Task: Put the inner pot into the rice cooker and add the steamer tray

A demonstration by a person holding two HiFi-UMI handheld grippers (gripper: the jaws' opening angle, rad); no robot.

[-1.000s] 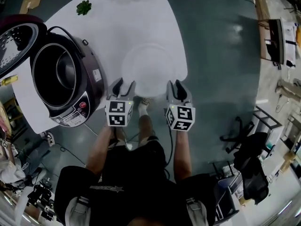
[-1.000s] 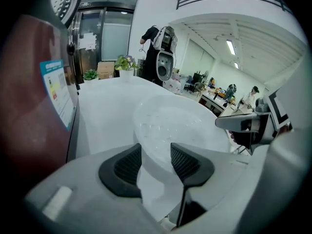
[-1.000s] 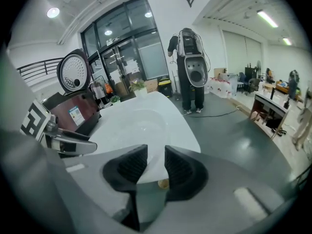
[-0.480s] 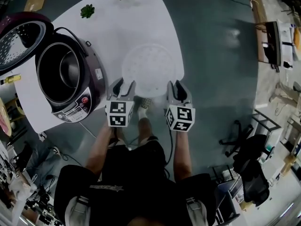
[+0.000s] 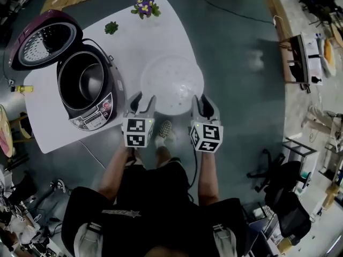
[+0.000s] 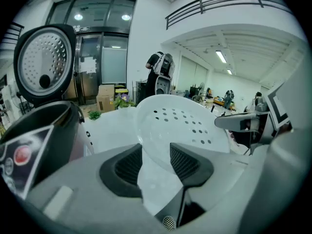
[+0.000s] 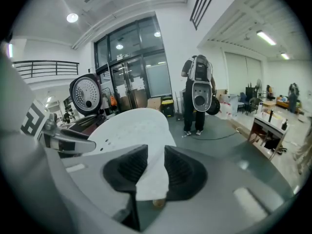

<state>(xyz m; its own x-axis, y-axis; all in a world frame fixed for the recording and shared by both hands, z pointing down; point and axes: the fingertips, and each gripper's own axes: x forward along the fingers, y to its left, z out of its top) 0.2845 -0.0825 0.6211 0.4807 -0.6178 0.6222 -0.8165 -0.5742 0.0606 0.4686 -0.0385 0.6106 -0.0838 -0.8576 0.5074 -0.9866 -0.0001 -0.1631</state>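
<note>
Left tongs [image 5: 141,99]: closed on the near left rim of the steamer tray [image 5: 171,82]. In the left gripper view both ribbed pads [image 6: 129,165] bear on the thin white rim, with the jaws kept a moderate width apart by it.

Right tongs [image 5: 205,101]: closed on the near right rim of the same tray. In the right gripper view the rim runs between the two pads [image 7: 183,169], which press on it at a narrower setting.

Steamer tray: round, translucent white, perforated with small holes. I hold it between my two tongs over the near edge of the white tabletop [image 5: 150,42]. It appears raised off the surface, with the far rim tilted upward in the left gripper view.

Rice cooker [image 5: 94,116]: stands on the tabletop to the left of the tray, close to it but apart from it. Its lid [image 5: 45,44] is swung fully open. The inner pot [image 5: 86,82] sits inside the cooker body.

Other items: a potted plant with purple flowers [image 5: 143,7] at the far edge of the tabletop, and a small green plant [image 5: 111,27] near it.
</note>
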